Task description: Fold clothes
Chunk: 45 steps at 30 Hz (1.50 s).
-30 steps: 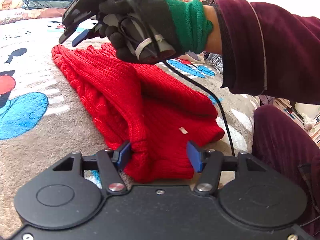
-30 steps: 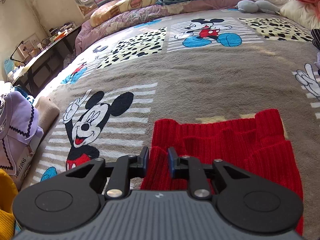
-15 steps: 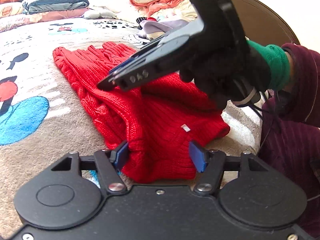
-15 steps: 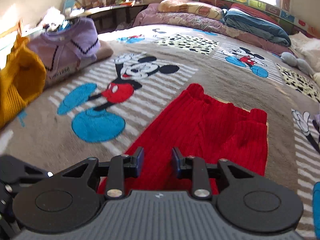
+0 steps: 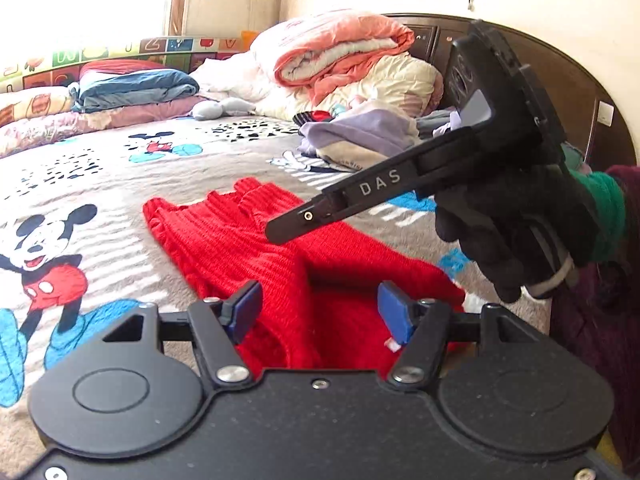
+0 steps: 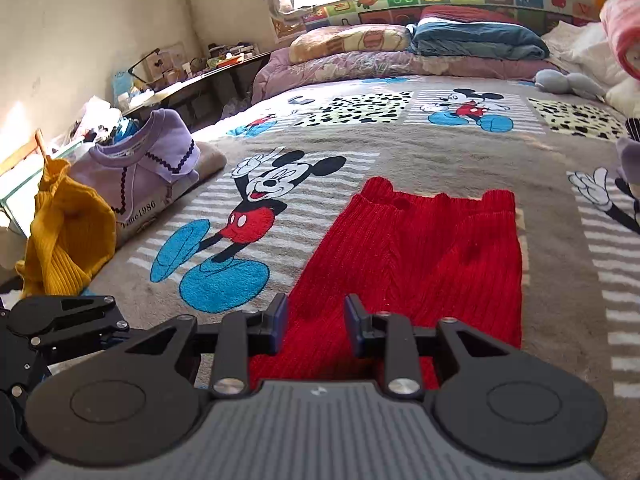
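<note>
Red knit sweater [image 6: 416, 264] lies flat, folded lengthwise into a long strip, on the grey cartoon-mouse blanket [image 6: 420, 152] covering the bed. Near end sits right under both grippers. Stacked quilts and pillows [image 6: 420, 48] along the far side of the bed. Purple top [image 6: 144, 176] and yellow knit [image 6: 68, 236] piled at the left bed edge in the right wrist view. Left gripper [image 5: 320, 312]: jaws wide apart, blue pads [image 5: 394, 312] straddling the sweater's near end, not pressing it. Right gripper [image 6: 316, 322]: jaws narrow, gap empty, hovering above the sweater, held by a black-gloved hand [image 5: 516, 232] with a green cuff.
</note>
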Each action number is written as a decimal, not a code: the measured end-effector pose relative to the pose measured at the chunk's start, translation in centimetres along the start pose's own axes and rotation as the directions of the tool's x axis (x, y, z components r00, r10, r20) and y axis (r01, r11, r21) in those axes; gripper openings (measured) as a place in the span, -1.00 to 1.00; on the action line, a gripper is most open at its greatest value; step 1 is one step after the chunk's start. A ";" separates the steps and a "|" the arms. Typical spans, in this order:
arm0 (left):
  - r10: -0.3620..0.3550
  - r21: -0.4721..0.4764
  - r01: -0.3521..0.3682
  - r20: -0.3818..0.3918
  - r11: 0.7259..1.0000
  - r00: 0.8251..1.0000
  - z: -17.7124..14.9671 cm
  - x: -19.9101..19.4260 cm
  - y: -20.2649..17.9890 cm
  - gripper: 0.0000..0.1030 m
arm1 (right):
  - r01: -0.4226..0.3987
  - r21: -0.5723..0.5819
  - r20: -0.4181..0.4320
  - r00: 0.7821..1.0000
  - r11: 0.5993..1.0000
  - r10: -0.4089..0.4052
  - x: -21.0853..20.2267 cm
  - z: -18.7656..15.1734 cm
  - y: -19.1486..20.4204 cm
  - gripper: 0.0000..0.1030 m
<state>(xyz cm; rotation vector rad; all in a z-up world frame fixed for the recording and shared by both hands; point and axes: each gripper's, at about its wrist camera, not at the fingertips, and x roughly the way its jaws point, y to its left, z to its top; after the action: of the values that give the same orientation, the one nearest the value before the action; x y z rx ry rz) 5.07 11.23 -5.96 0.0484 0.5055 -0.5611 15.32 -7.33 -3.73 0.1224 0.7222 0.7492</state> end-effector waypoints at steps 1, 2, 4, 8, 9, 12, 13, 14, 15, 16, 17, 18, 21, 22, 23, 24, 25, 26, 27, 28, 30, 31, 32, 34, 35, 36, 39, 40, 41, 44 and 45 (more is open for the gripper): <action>-0.004 0.000 0.004 -0.014 1.000 1.000 -0.1 0.7 0.0 0.23 | -0.013 0.042 0.010 1.000 0.999 0.012 -0.5 -0.2 -0.6 -0.38; -0.005 0.001 0.005 -0.041 1.000 0.999 -0.2 1.5 0.0 0.23 | -0.014 0.074 0.021 1.000 0.997 0.013 -0.9 -0.5 -1.2 -0.38; 0.010 -0.010 -0.011 -0.141 1.000 0.990 -1.1 3.5 0.3 0.23 | -0.005 0.111 0.042 0.999 0.994 0.001 -1.9 -1.1 -2.1 -0.34; 0.030 0.022 -0.027 -0.166 0.999 0.986 -1.7 4.2 -0.2 0.29 | 0.065 0.004 0.083 0.994 0.998 -0.065 -4.5 -2.7 -2.5 -0.34; 0.033 0.030 -0.028 -0.167 0.999 0.985 -1.6 4.1 -0.4 0.29 | 0.087 -0.041 0.094 0.992 0.995 -0.083 -5.2 -3.2 -2.4 -0.34; 0.055 0.051 -0.048 -0.147 0.998 0.988 -1.5 3.3 -0.7 0.29 | 0.137 -0.103 0.134 0.983 0.985 -0.123 -7.5 -5.0 -3.1 -0.34; 0.065 0.056 -0.058 -0.134 0.997 0.989 -1.5 2.8 -0.8 0.29 | 0.158 -0.124 0.153 0.978 0.980 -0.138 -8.2 -5.7 -3.3 -0.34; 0.074 0.063 -0.067 -0.119 0.996 0.990 -1.5 2.2 -1.0 0.29 | 0.180 -0.145 0.174 0.973 0.973 -0.154 -9.0 -6.4 -3.5 -0.34; 0.083 0.070 -0.076 -0.103 0.995 0.991 -1.5 1.6 -1.1 0.29 | 0.203 -0.165 0.195 0.966 0.965 -0.170 -9.8 -7.1 -3.7 -0.34; 0.098 0.084 -0.091 -0.089 0.992 0.991 -1.6 1.0 -1.4 0.29 | 0.223 -0.185 0.211 0.960 0.957 -0.183 -10.4 -7.8 -3.8 -0.34; 0.118 0.106 -0.109 -0.080 0.988 0.990 -1.9 0.4 -1.7 0.29 | 0.238 -0.205 0.221 0.956 0.949 -0.192 -11.0 -8.5 -4.0 -0.34; 0.141 0.135 -0.130 -0.076 0.982 0.987 -2.2 -0.1 -2.0 0.29 | 0.251 -0.226 0.231 0.952 0.941 -0.199 -11.5 -9.2 -4.1 -0.34; 0.207 0.224 -0.184 -0.083 0.957 0.975 -3.4 -1.5 -2.9 0.29 | 0.295 -0.308 0.238 0.944 0.904 -0.227 -12.1 -11.3 -4.0 -0.33; 0.227 0.257 -0.198 -0.088 0.946 0.970 -3.8 -1.8 -3.3 0.29 | 0.309 -0.339 0.238 0.942 0.889 -0.237 -12.2 -12.0 -3.8 -0.33; 0.249 0.295 -0.212 -0.094 0.932 0.964 -4.3 -2.0 -3.7 0.29 | 0.317 -0.371 0.235 0.941 0.873 -0.242 -12.2 -12.5 -3.5 -0.32; 0.274 0.342 -0.225 -0.103 0.912 0.956 -4.8 -2.1 -4.3 0.29 | 0.323 -0.404 0.232 0.941 0.856 -0.245 -12.1 -13.0 -3.1 -0.31; 0.295 0.386 -0.232 -0.113 0.893 0.949 -5.4 -2.0 -4.8 0.29 | 0.328 -0.436 0.228 0.941 0.838 -0.249 -12.0 -13.5 -2.7 -0.28; 0.310 0.427 -0.232 -0.122 0.874 0.943 -5.9 -1.9 -5.4 0.29 | 0.332 -0.467 0.225 0.941 0.820 -0.253 -12.0 -14.0 -2.3 -0.26; 0.329 0.475 -0.233 -0.128 0.848 0.936 -6.6 -1.6 -6.1 0.29 | 0.336 -0.498 0.222 0.941 0.800 -0.257 -11.9 -14.5 -1.9 -0.22; 0.348 0.520 -0.235 -0.131 0.821 0.928 -7.3 -1.3 -6.6 0.23 | 0.330 -0.524 0.216 0.943 0.785 -0.253 -11.8 -14.9 -1.6 -0.17; 0.375 0.579 -0.237 -0.130 0.780 0.918 -8.0 -0.5 -7.4 0.16 | 0.336 -0.583 0.199 0.942 0.740 -0.271 -11.3 -15.7 -0.9 -0.08; 0.384 0.601 -0.240 -0.121 0.762 0.915 -8.3 0.0 -7.6 0.15 | 0.341 -0.609 0.190 0.939 0.716 -0.285 -11.0 -16.1 -0.7 -0.08; 0.388 0.614 -0.245 -0.108 0.750 0.915 -8.5 0.3 -7.8 0.15 | 0.339 -0.633 0.175 0.938 0.696 -0.298 -10.6 -16.5 -0.5 -0.08; 0.399 0.634 -0.259 -0.086 0.729 0.913 -8.6 1.0 -7.8 0.15 | 0.334 -0.680 0.146 0.934 0.653 -0.326 -9.7 -17.3 -0.3 -0.07; 0.404 0.646 -0.264 -0.076 0.716 0.911 -8.7 1.3 -7.9 0.15 | 0.333 -0.712 0.136 0.929 0.618 -0.344 -9.0 -17.9 -0.1 -0.06; 0.410 0.659 -0.267 -0.068 0.703 0.909 -8.9 1.6 -7.9 0.15 | 0.334 -0.732 0.136 0.926 0.593 -0.353 -8.6 -18.4 0.1 -0.06; 0.423 0.671 -0.283 -0.052 0.686 0.905 -8.9 2.2 -7.9 0.17 | 0.356 -0.772 0.182 0.918 0.527 -0.354 -7.7 -19.0 0.8 -0.06; 0.428 0.673 -0.291 -0.044 0.680 0.903 -8.9 2.3 -7.9 0.19 | 0.361 -0.776 0.193 0.916 0.517 -0.351 -7.4 -19.0 0.9 -0.06; 0.435 0.674 -0.301 -0.033 0.674 0.900 -8.9 2.5 -7.9 0.21 | 0.366 -0.780 0.204 0.915 0.507 -0.347 -7.1 -19.1 1.0 -0.06; 0.453 0.644 -0.338 -0.016 0.686 0.891 -8.8 3.3 -7.6 0.22 | 0.372 -0.785 0.226 0.917 0.495 -0.330 -6.3 -19.0 1.1 -0.12; 0.458 0.633 -0.350 -0.009 0.691 0.889 -8.8 3.5 -7.6 0.22 | 0.375 -0.787 0.234 0.916 0.490 -0.325 -6.1 -19.0 1.2 -0.15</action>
<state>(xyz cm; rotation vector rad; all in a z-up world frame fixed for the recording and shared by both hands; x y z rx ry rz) -0.23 4.64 -14.66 0.8354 0.4352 -0.2585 -0.56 -13.22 -14.30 -0.8627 0.2531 0.6113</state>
